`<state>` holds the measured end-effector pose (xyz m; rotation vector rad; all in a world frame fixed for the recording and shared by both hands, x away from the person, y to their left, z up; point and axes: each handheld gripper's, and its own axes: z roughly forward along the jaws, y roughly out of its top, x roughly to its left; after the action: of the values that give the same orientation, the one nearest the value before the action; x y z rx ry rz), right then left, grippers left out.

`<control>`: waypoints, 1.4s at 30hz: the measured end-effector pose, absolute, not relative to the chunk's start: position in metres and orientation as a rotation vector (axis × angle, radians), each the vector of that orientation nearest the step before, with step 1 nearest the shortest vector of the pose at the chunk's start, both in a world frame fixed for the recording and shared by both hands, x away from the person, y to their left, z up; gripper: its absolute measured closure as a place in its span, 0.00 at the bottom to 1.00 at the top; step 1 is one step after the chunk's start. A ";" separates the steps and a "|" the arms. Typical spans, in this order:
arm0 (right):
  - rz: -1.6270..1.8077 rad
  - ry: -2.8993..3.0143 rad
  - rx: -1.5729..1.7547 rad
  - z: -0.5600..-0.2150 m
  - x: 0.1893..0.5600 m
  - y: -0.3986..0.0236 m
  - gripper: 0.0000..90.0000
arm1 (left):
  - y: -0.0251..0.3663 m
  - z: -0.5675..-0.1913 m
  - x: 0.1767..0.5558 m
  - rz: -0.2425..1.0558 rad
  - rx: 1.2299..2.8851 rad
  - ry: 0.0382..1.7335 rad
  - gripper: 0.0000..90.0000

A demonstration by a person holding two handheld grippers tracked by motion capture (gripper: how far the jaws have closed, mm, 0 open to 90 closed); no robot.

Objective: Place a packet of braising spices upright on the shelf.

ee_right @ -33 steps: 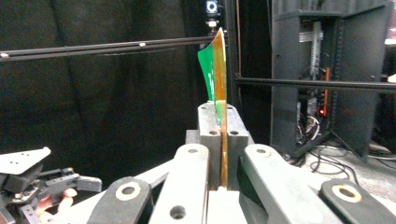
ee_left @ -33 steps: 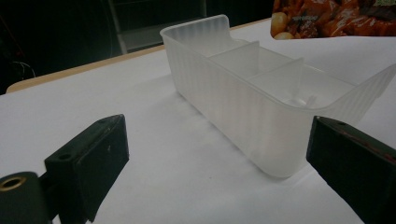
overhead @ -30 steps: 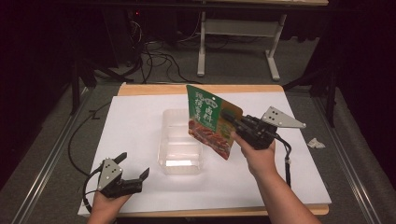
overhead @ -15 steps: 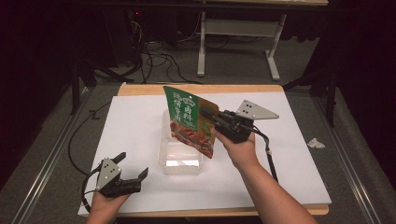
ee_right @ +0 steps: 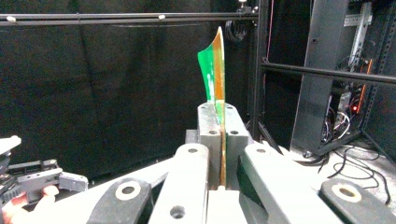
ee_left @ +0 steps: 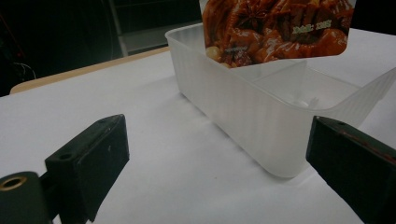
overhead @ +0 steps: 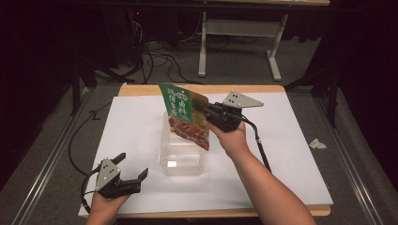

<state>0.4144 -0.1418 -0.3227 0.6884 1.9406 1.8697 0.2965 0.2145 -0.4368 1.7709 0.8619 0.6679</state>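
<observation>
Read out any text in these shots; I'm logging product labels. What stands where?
Pouch, green top panel: large pale characters, too blurred to read in the high view.
Pouch, lower front: a short pale line at right and tiny print at left, both too blurred to quote.
Container, right gripper, left gripper: no text.

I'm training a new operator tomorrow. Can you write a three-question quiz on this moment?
1. True or false: the right claw is shut on the food pouch.
2. The pouch's lower edge hangs over the: A) clear plastic container B) crumpled paper scrap C) bare table edge.
3. Fill in: the left claw, resting near the table's front edge, is ____.

Key: 1 true; 2 A; 3 open.
</observation>
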 end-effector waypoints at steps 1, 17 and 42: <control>1.867 1.941 0.687 -0.323 0.416 -0.142 1.00 | 0.215 -0.437 0.296 0.668 1.772 0.862 0.07; 1.815 1.999 0.691 -0.335 0.438 -0.126 1.00 | 0.212 -0.436 0.298 0.665 1.781 0.842 0.07; 1.797 1.963 0.746 -0.357 0.441 -0.121 1.00 | 0.212 -0.435 0.299 0.670 1.771 0.836 0.07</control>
<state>0.4414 -0.1212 -0.3565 0.7461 1.9628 1.7972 0.2986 0.2125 -0.4348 1.7709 0.8356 0.6704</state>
